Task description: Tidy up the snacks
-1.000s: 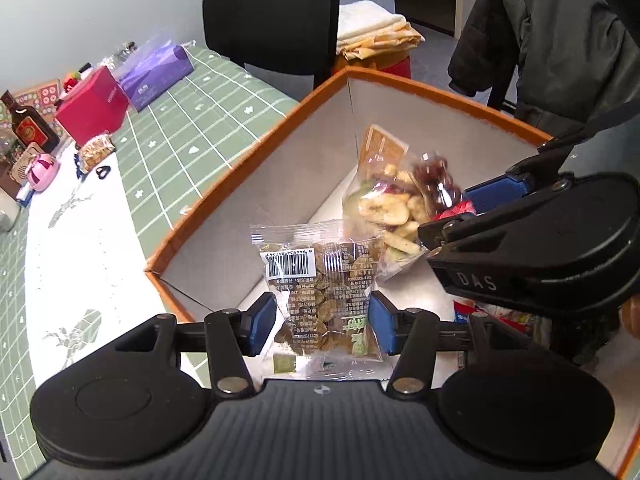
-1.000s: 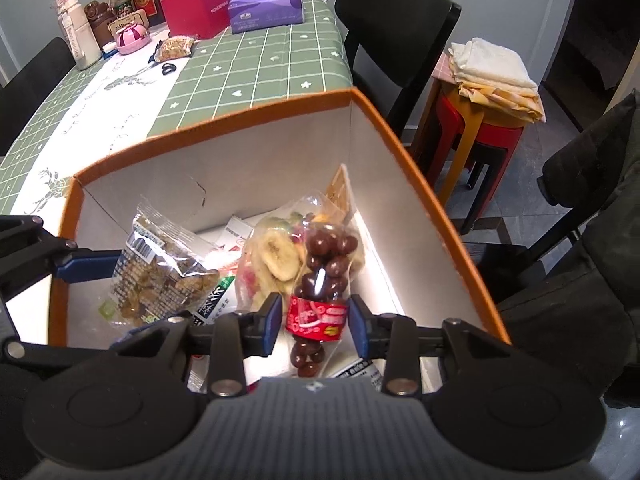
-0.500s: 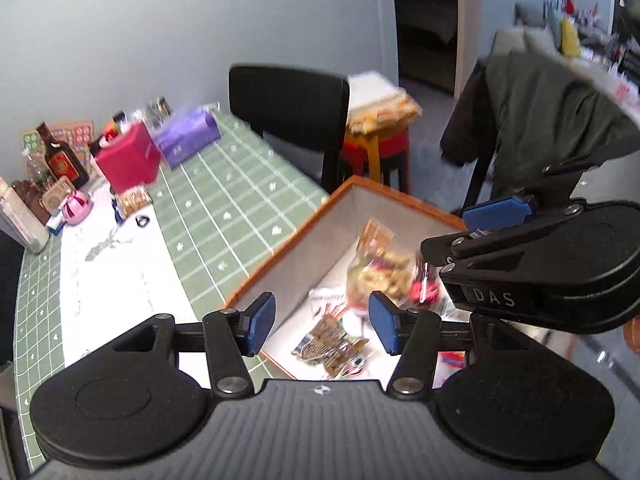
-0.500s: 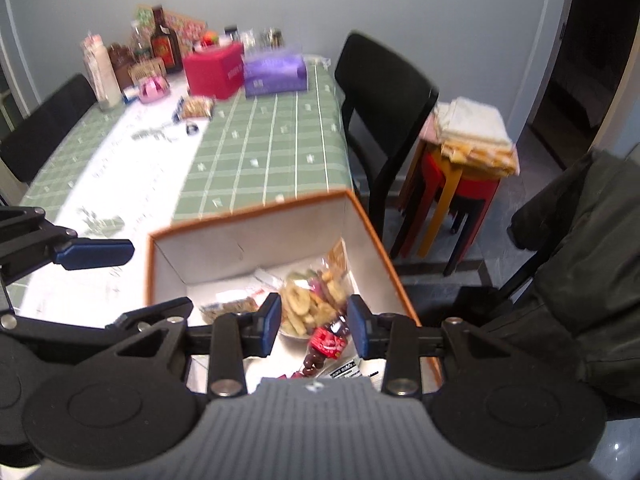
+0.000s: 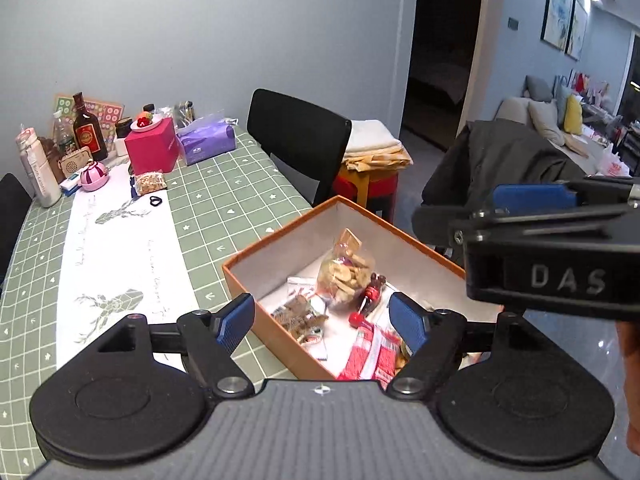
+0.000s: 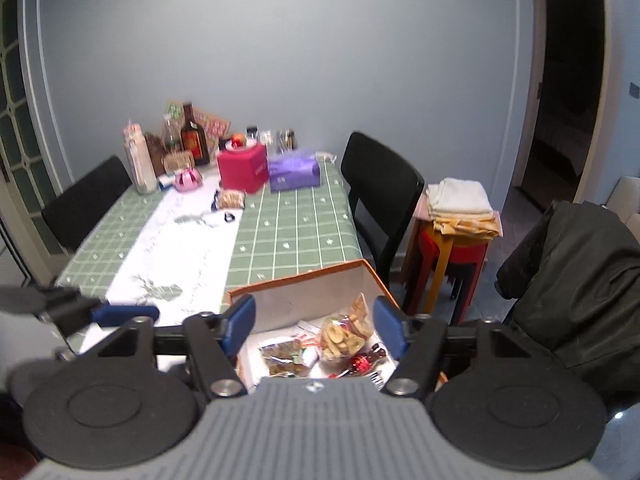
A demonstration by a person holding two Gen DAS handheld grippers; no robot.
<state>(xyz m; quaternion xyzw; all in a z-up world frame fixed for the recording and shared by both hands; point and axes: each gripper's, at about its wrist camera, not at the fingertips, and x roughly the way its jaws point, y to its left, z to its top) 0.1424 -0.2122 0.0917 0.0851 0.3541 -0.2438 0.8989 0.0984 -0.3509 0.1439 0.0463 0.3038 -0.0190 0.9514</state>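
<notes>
An orange box (image 5: 256, 256) (image 6: 304, 278) with a white inside stands at the table's near corner. In it lie a clear bag of banana chips (image 5: 346, 276) (image 6: 344, 336), a brown snack packet (image 5: 298, 316) (image 6: 282, 356), a small bag of chocolate balls with a red label (image 5: 370, 294) (image 6: 362, 360) and a red checked packet (image 5: 372, 352). My left gripper (image 5: 322, 320) is open and empty, held above the box. My right gripper (image 6: 314, 324) is open and empty, also above the box. The right gripper also shows in the left wrist view (image 5: 536, 196).
A small snack packet (image 5: 150, 182) (image 6: 232, 199) lies far up the green checked table (image 5: 224, 200), near a red box (image 5: 152, 150), a purple tissue pack (image 5: 206, 144) and bottles. A black chair (image 5: 300, 140) and a stool with folded cloths (image 6: 460, 208) stand to the right.
Both grippers let go of their packets into the box, opened wide and rose well above it. The brown packet and the chocolate bag now lie in the box.
</notes>
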